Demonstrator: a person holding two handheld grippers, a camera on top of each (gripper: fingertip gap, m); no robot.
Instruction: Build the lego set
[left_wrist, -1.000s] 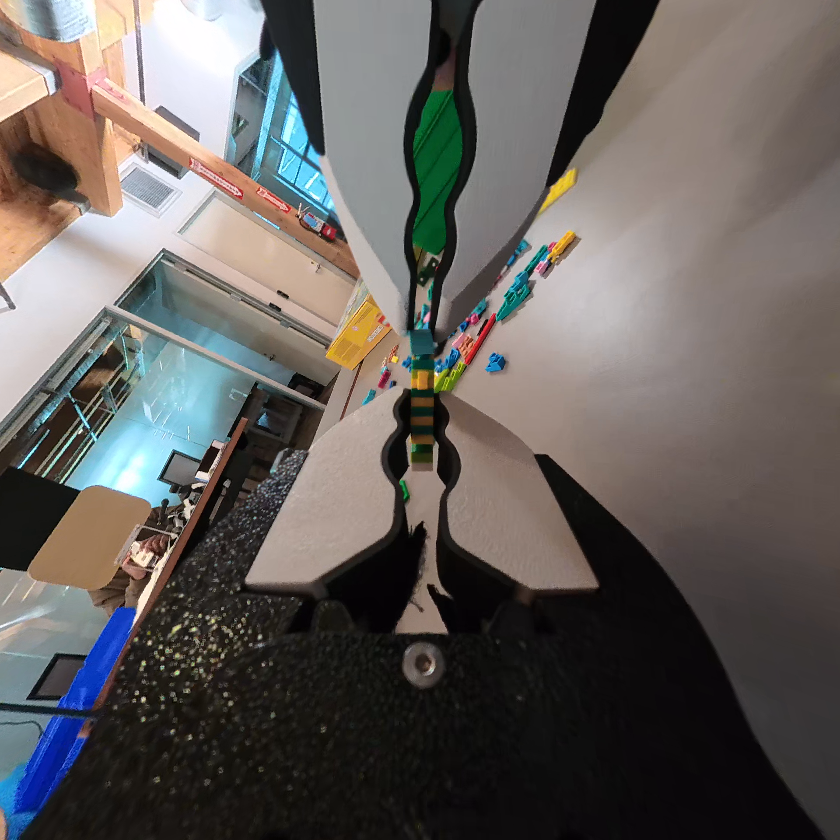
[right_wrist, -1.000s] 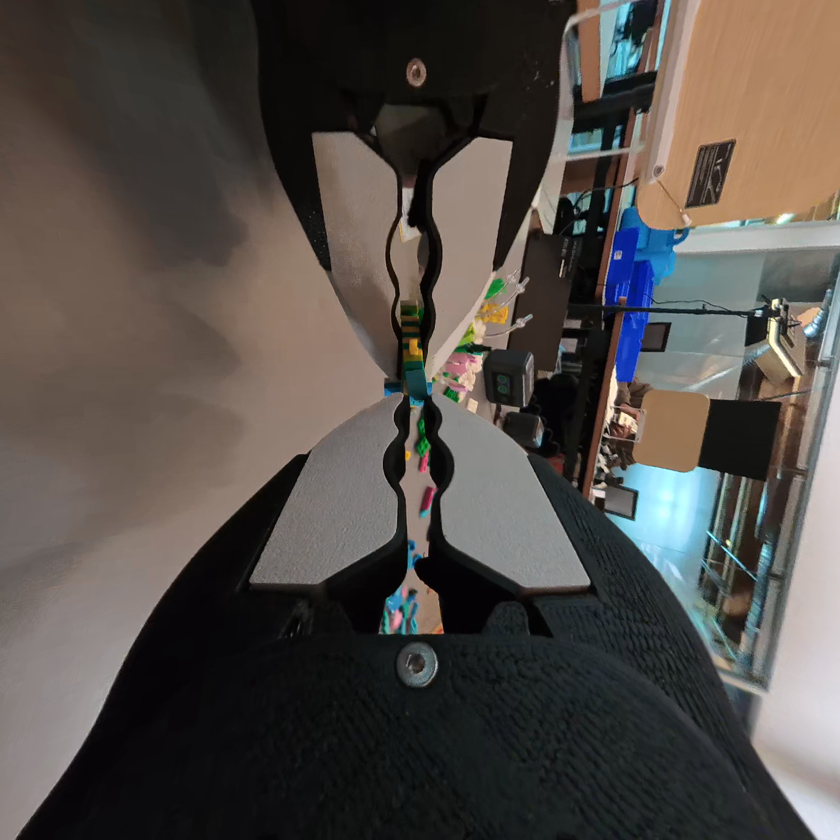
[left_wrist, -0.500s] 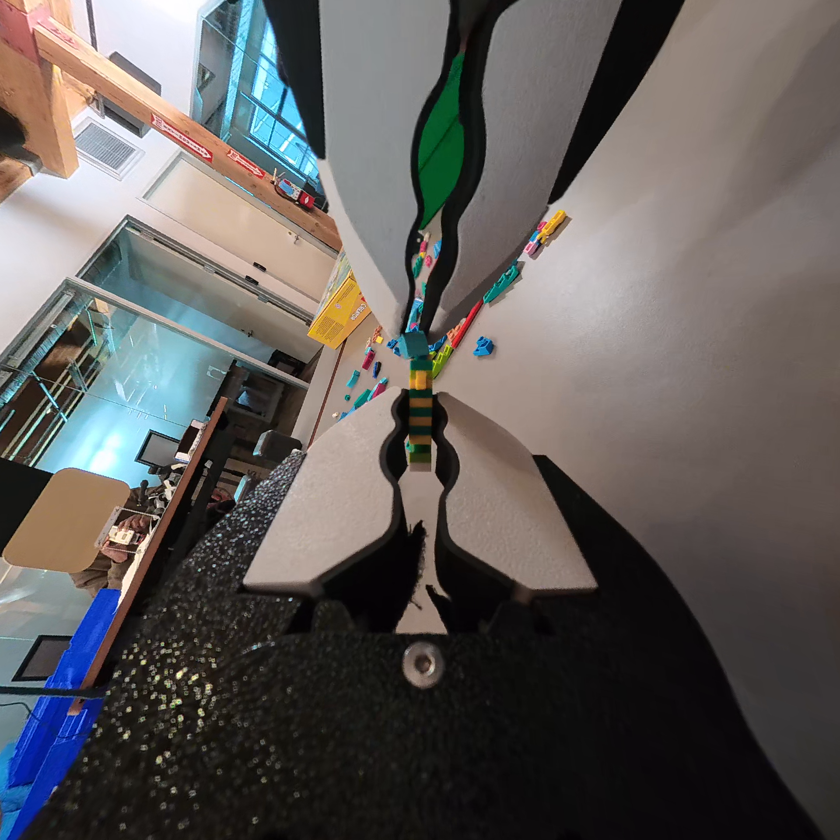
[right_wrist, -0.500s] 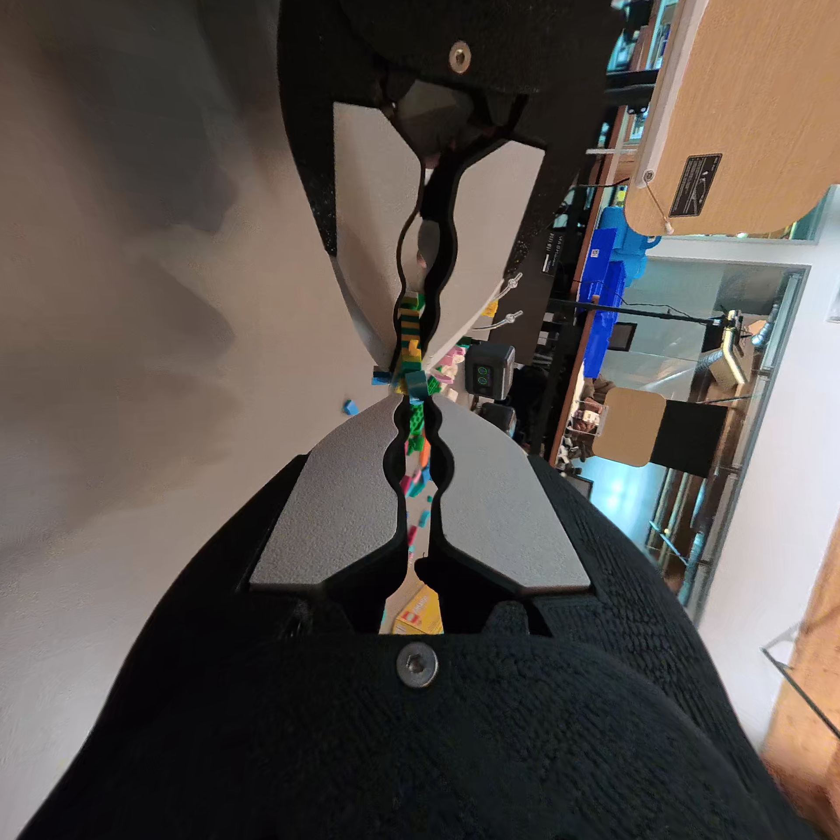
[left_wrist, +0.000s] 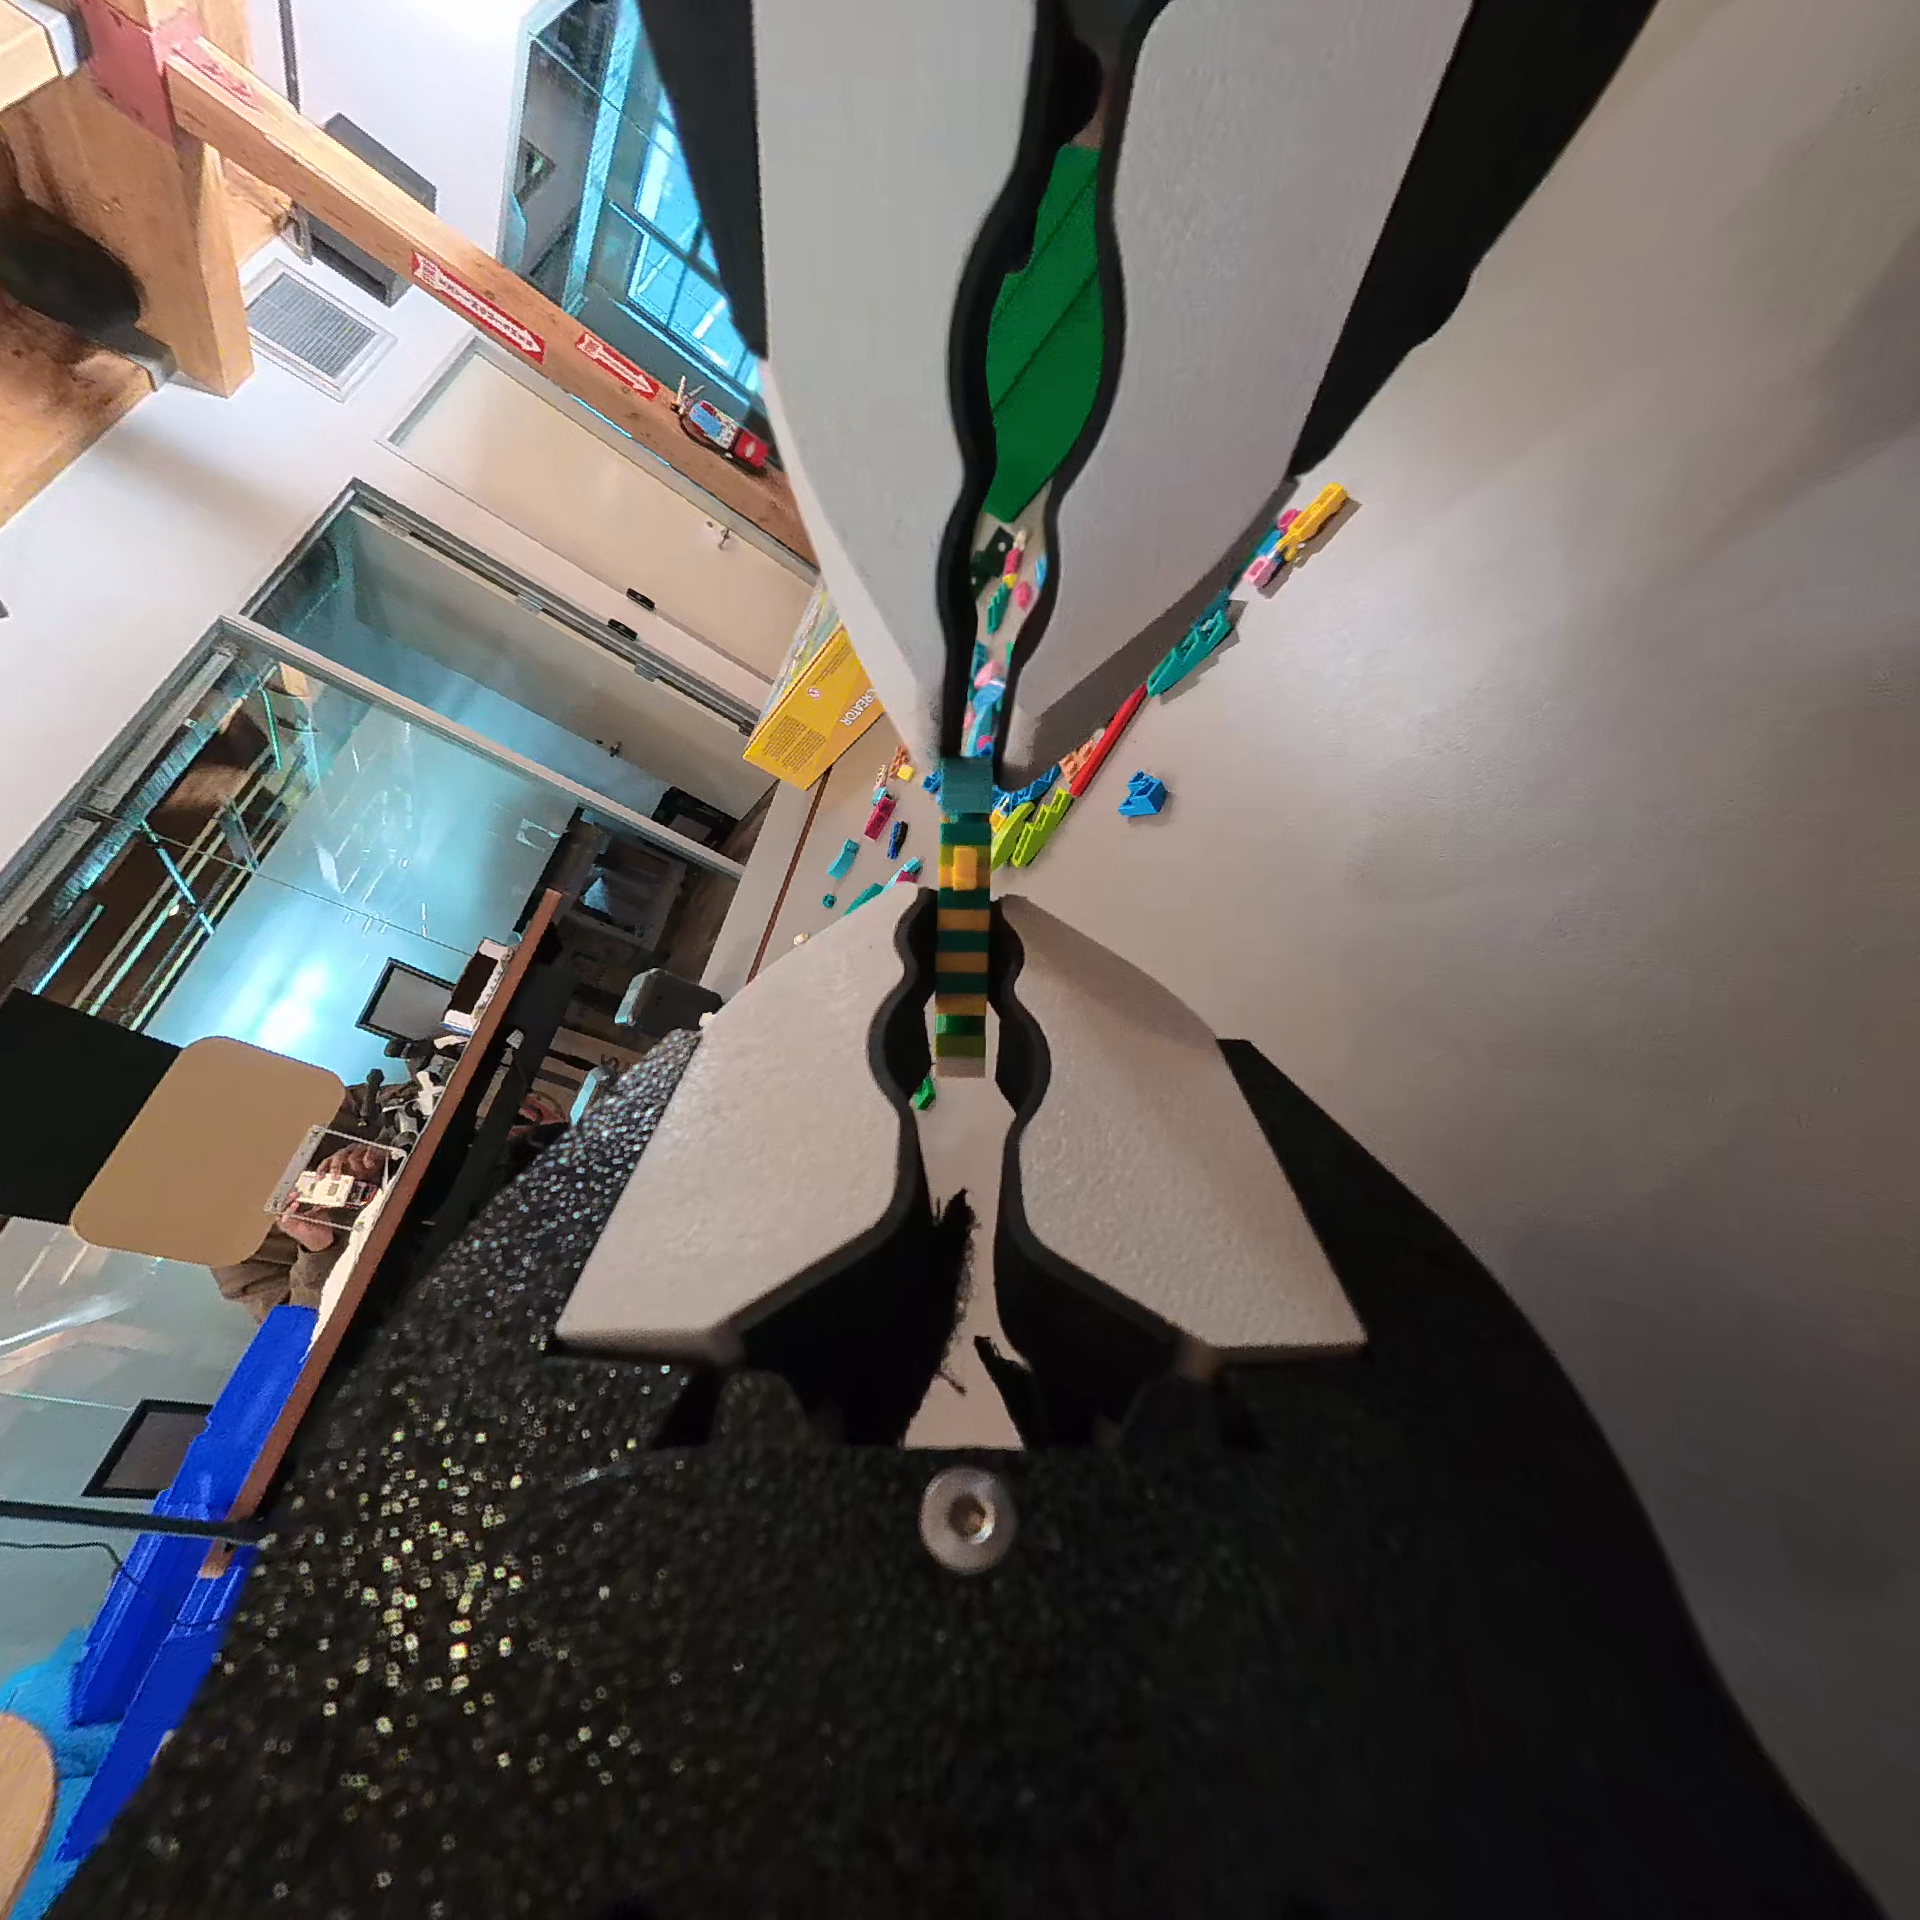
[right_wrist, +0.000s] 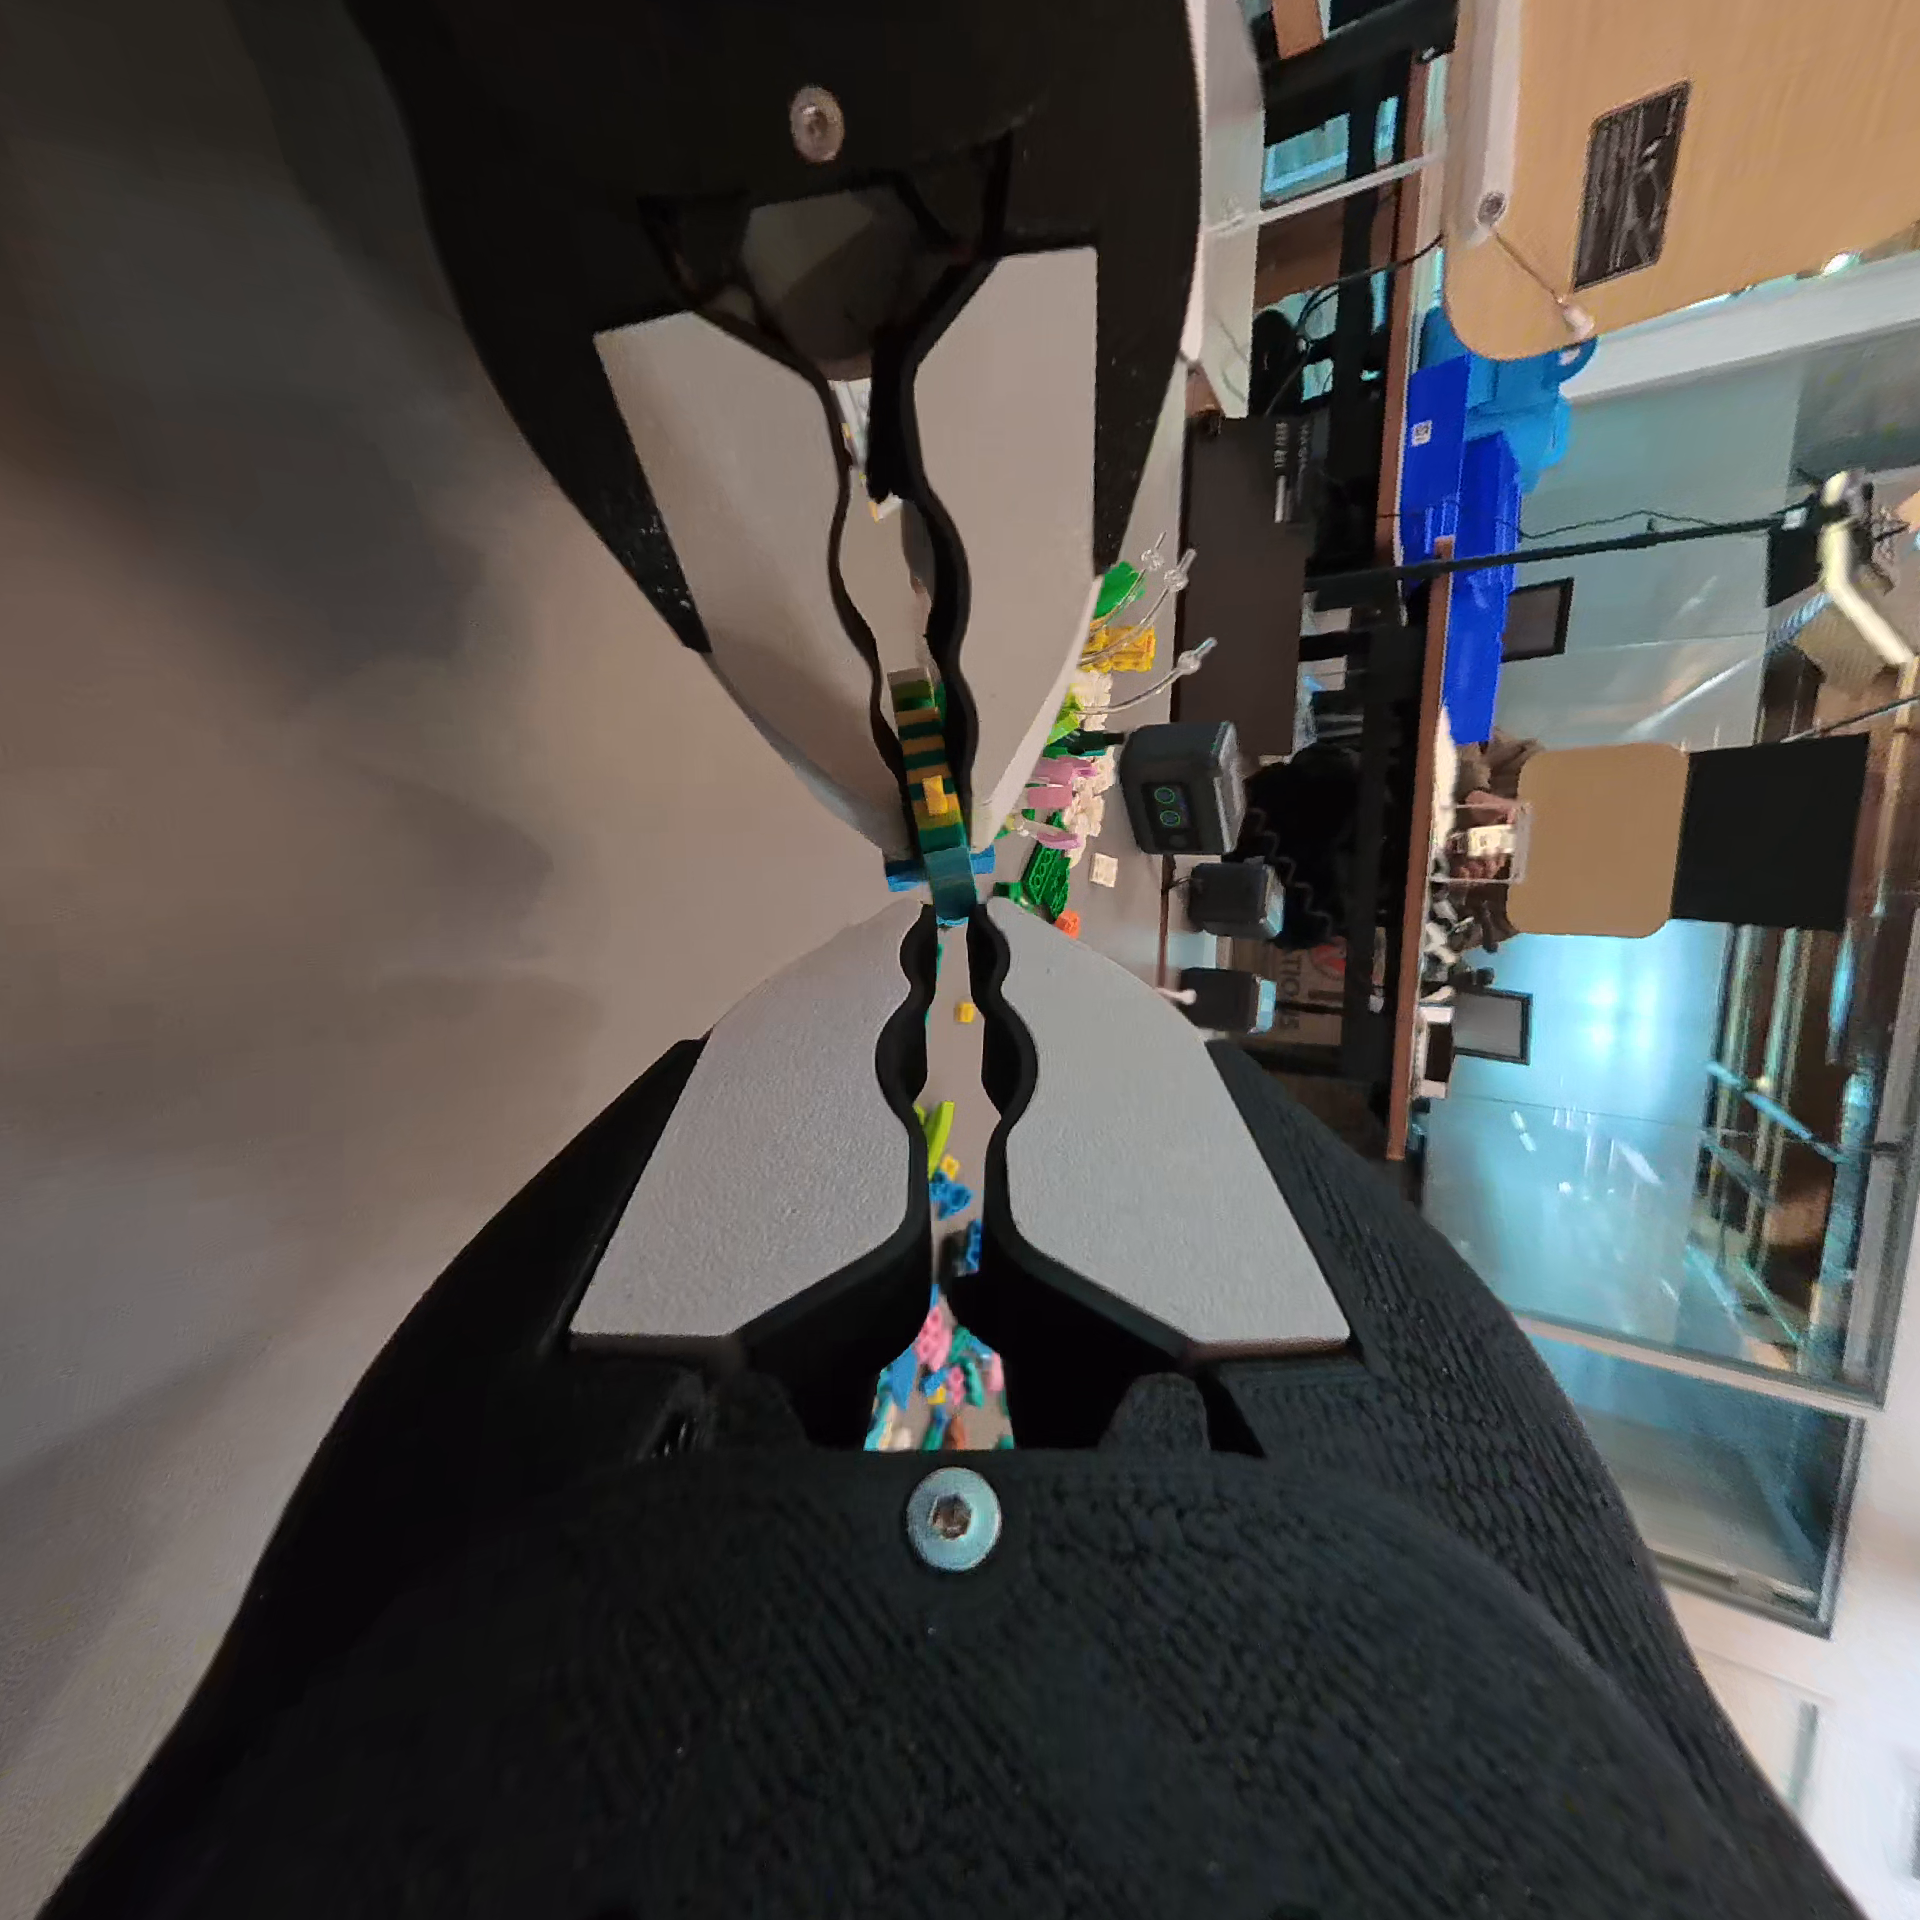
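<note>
While pinched from both ends, hangs in mid-air between two facing tools: slim stack of green and yellow striped lego plates (left_wrist: 961, 961), clamped lengthwise in the left gripper (left_wrist: 963, 902), capped at the far end by a small teal lego brick (left_wrist: 964, 784), nipped at the very tips of the right gripper (right_wrist: 951, 916). Nose to nose, clear of the grey tabletop (left_wrist: 1558, 831). Cannot tell whether fully seated on the stack or only butted against it.

Could fail in several ways. Pushed off-axis, likely buckles or splits at one of the thin plate seams. Gripped so shallowly, may pivot and squirt sideways out of the right tips, then drop among the loose coloured lego pieces (left_wrist: 1039, 821) scattered beyond the left gripper. Let go too soon on either side, probably falls. Squeezed harder without alignment, may skew the teal brick across the studs.

Against half a second ago: same clench on both sides, same tip-to-tip contact, but both tools rolled together. Facing left gripper now squarer in the right wrist view. Yellow cardboard box (left_wrist: 821, 717) gone from the gap at the base of the right gripper's fingers, with scattered pieces there instead.
</note>
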